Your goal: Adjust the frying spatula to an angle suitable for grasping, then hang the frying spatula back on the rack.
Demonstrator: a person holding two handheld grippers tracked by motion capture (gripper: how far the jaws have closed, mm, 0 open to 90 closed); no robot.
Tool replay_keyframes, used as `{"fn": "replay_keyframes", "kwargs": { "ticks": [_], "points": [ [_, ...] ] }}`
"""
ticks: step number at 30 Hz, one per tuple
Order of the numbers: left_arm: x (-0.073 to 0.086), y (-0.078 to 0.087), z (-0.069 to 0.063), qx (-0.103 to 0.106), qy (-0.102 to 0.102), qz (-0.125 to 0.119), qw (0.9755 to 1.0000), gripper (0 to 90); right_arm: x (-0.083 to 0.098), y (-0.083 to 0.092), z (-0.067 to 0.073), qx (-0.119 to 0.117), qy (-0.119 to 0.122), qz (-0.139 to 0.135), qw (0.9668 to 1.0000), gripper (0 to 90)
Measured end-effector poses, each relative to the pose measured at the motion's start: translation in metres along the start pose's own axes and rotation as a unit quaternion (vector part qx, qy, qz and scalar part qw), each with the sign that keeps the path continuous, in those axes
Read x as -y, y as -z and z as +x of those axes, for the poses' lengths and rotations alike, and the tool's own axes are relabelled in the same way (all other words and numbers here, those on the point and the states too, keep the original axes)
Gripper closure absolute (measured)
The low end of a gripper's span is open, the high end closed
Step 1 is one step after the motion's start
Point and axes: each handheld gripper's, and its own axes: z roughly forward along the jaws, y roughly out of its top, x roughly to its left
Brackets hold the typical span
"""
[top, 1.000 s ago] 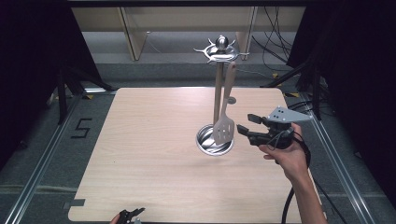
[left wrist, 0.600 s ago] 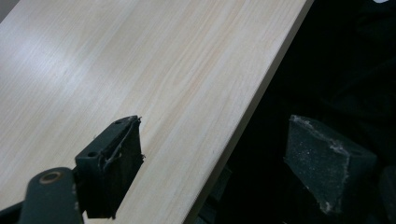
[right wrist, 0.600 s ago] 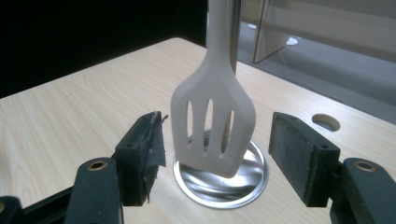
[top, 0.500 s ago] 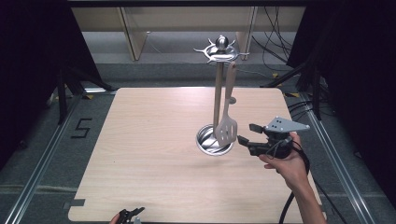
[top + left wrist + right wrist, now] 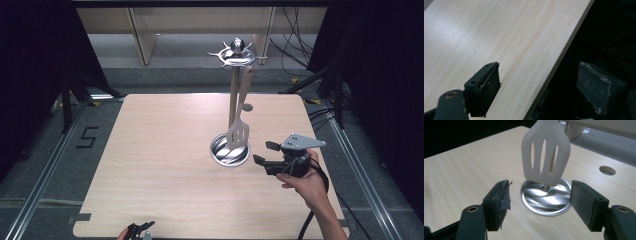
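Observation:
A metal utensil stand (image 5: 233, 80) rises from a round steel base (image 5: 229, 151) (image 5: 545, 198) right of the table's middle. From its top hooks (image 5: 235, 52) hangs a pale slotted spatula (image 5: 239, 132) (image 5: 545, 155), its blade just above the base. My right gripper (image 5: 263, 152) (image 5: 540, 207) is open, a little to the right of the base, its jaws pointing at the blade and apart from it. My left gripper (image 5: 139, 230) (image 5: 541, 87) is open at the table's near edge, one jaw over the wood and the other past the edge.
The light wooden table (image 5: 165, 145) has a small round hole (image 5: 247, 107) (image 5: 607, 170) behind the stand. A cable (image 5: 312, 220) trails from the right gripper along the forearm. Metal rails (image 5: 45, 170) run down both sides, and dark floor lies beyond the table's edges.
My right gripper has drawn back from the spatula, moving toward the near side and slightly right. The spatula hangs free on the stand. The left gripper has stayed put.

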Motion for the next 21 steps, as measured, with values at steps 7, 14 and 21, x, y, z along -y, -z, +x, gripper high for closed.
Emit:
{"fn": "replay_keyframes", "kwargs": {
  "ticks": [7, 14, 21],
  "points": [
    [0.001, 0.001, 0.000, 0.014, 0.000, -0.002, 0.9999, 17.9, 0.012, -0.007, 0.001, -0.002, 0.009, 0.017, 0.9998, 32.9],
    [0.001, 0.001, 0.000, 0.012, 0.001, -0.002, 0.9999, 17.8, 0.020, -0.010, 0.004, -0.005, -0.003, 0.033, 0.9994, 32.4],
    [0.001, 0.002, 0.000, 0.004, -0.005, 0.001, 1.0000, 17.9, 0.025, -0.010, 0.004, -0.008, 0.002, 0.040, 0.9992, 32.1]
  ]
}}
